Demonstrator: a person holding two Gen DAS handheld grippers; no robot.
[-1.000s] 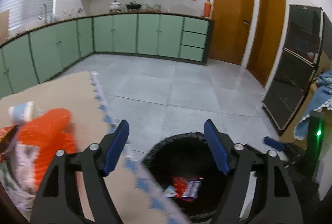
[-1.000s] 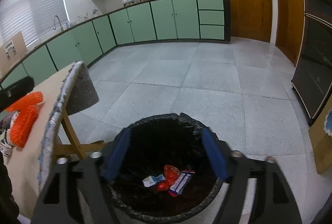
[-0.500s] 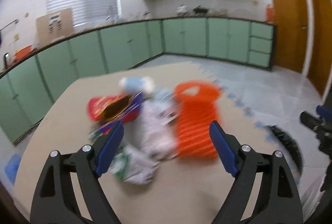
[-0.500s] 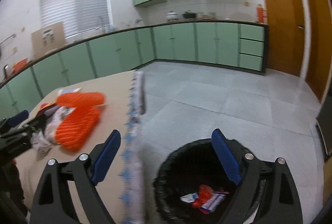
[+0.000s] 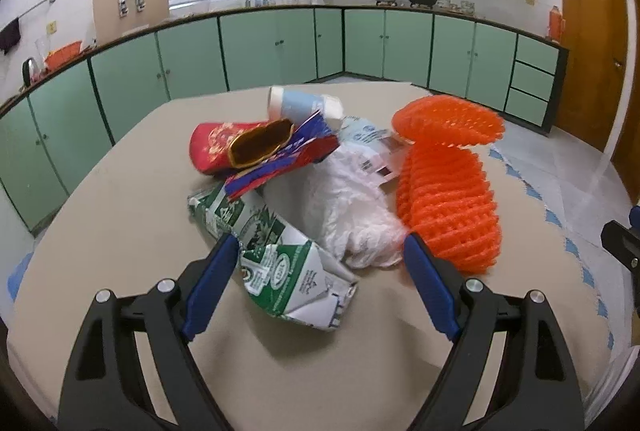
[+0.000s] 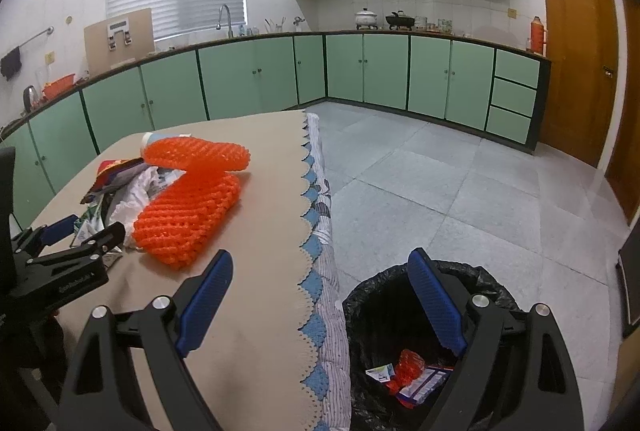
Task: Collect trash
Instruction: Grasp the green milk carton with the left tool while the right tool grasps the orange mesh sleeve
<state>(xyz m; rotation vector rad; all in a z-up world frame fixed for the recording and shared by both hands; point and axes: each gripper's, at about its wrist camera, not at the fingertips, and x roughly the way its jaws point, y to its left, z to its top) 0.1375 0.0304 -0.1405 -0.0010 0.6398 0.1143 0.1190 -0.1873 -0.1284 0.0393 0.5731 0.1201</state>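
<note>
Both grippers are spread wide and hold nothing. Nearest in the left wrist view, the left gripper hangs low over the tan-covered surface, its blue-padded fingers to either side of the near end of the trash pile. Between those fingers lies a crushed green-and-white carton, flat on the cloth and pointing toward the camera. Just beyond it, touching, sits a crumpled white plastic bag. To the right of the bag lies an orange foam net, its far end folded up and over. Behind the carton a blue-and-red wrapper rests on a red pouch with gold trim, and farthest back a white and light-blue bottle lies on its side.

In the right wrist view, the right gripper is held past the scalloped blue edge of the cloth, one finger over the surface and the other over a bin lined with a black bag that stands on the tiled floor right beside the surface. Several wrappers, red, white and blue, lie at the bottom of the bin. Green cabinets run along the far walls.
</note>
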